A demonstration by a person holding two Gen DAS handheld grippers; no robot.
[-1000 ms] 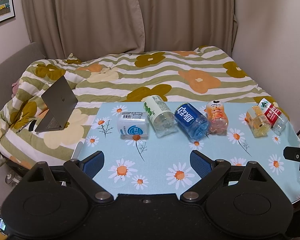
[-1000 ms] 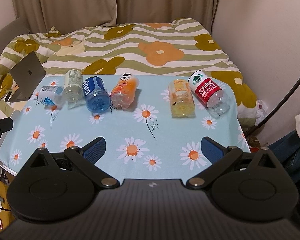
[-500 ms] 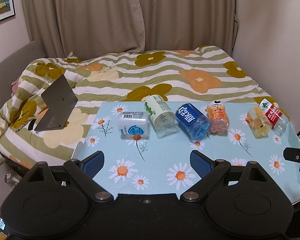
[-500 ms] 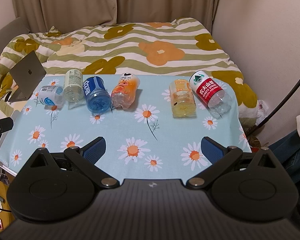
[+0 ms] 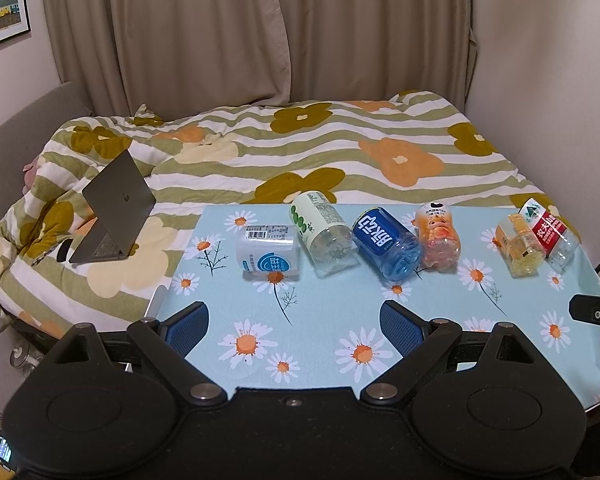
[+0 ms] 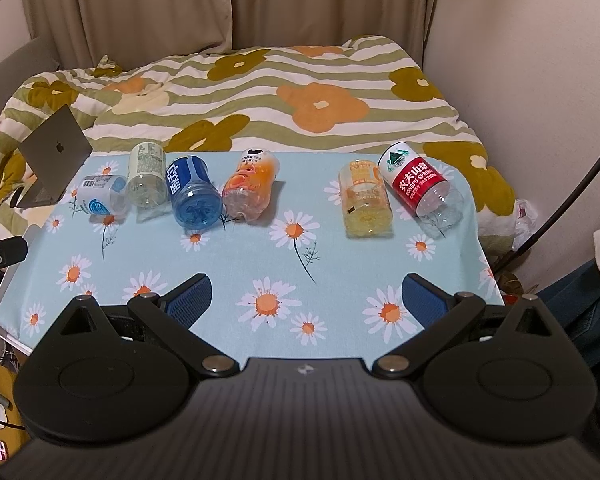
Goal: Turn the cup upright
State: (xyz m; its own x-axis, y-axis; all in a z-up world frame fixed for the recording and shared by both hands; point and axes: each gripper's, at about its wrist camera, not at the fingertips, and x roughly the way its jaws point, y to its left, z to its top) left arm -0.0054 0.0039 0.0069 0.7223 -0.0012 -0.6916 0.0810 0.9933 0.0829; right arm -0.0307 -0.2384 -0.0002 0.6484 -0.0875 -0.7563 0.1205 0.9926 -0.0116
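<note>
Several cut-bottle cups lie on their sides in a row across the far half of the daisy tablecloth (image 5: 320, 320): a white and blue one (image 5: 269, 253) (image 6: 100, 199), a green-labelled one (image 5: 323, 233) (image 6: 147, 176), a blue one (image 5: 386, 243) (image 6: 194, 192), an orange one (image 5: 438, 241) (image 6: 250, 189), a yellow one (image 5: 520, 243) (image 6: 365, 198) and a red-labelled one (image 5: 548, 232) (image 6: 420, 188). My left gripper (image 5: 294, 322) hovers open over the table's near left part. My right gripper (image 6: 306, 300) hovers open over the near right part. Both hold nothing.
A bed with a striped flower quilt (image 5: 300, 148) lies behind the table. An open laptop (image 5: 112, 210) rests on the quilt at the left. A wall (image 6: 540, 80) and a dark cable (image 6: 560, 208) border the right side. Curtains hang at the back.
Both views have shifted only slightly; the cups lie where they were and both grippers stay open.
</note>
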